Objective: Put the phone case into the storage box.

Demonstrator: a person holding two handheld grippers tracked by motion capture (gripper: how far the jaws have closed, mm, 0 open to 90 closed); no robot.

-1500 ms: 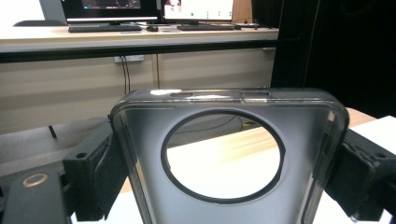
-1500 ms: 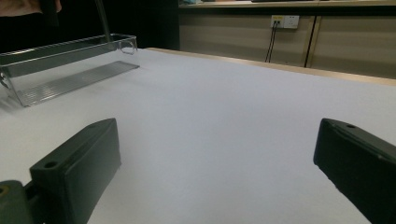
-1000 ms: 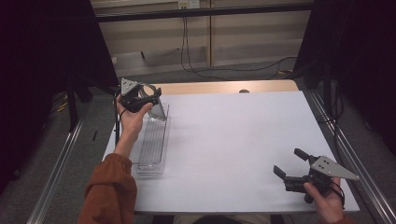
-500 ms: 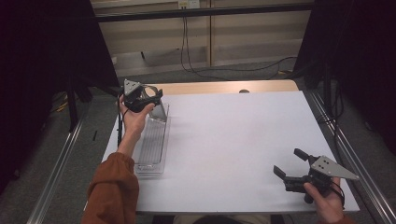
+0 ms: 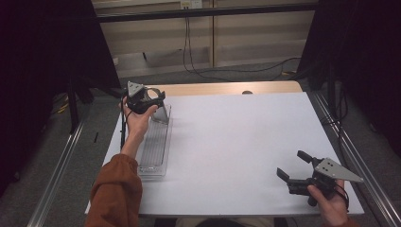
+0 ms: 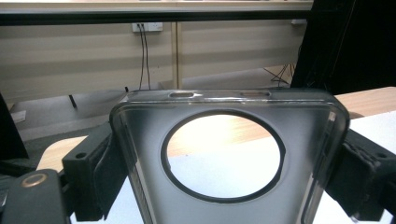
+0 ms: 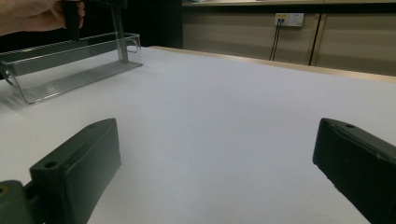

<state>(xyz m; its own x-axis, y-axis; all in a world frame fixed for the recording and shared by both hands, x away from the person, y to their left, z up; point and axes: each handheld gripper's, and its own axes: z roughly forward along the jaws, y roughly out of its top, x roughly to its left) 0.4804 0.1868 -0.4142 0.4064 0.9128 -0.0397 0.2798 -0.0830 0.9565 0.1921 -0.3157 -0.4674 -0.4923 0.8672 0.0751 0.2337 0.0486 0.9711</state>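
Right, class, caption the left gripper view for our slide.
Left gripper shut on a clear phone case with a round hole, held above the white table.

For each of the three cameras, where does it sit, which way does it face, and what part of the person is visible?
High view: above the table's near side, looking down; shows both forearms, left gripper, right gripper.
Left gripper view: on the left gripper, facing the far wall; clear piece between its jaws.
Right gripper view: low over the white table, jaws apart; a hand far off.
Shared: clear tray in high and right gripper views.
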